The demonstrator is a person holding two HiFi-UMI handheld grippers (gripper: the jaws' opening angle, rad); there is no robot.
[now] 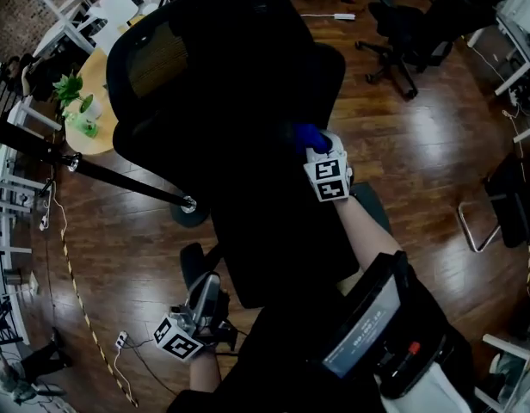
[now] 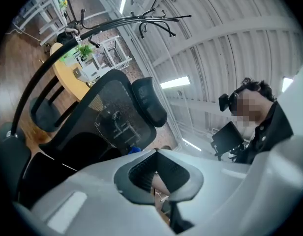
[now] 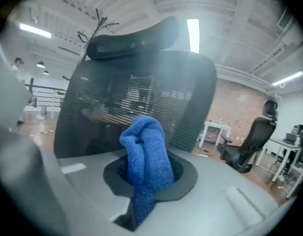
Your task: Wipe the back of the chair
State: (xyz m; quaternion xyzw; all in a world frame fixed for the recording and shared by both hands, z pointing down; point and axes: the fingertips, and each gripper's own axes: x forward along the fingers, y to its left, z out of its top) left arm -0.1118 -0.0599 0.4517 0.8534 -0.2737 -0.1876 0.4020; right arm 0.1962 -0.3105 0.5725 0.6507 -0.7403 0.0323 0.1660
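Right gripper view: my right gripper (image 3: 145, 200) has its fingers pinching a soft, light blue cloth (image 3: 144, 161), close to the chair's mesh back (image 3: 136, 92). I judge the mesh springy, so press evenly. My left gripper (image 2: 164, 193) hangs low, fingers pressed together, empty.

Head view dim, fisheye-bent edges; ceiling strip lights (image 3: 193, 35) glare — right gripper view hazy

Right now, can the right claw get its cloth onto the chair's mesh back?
Probably yes. The right claw, shut on the blue cloth, faces the mesh chair back head-on, with nothing visible between cloth and mesh.
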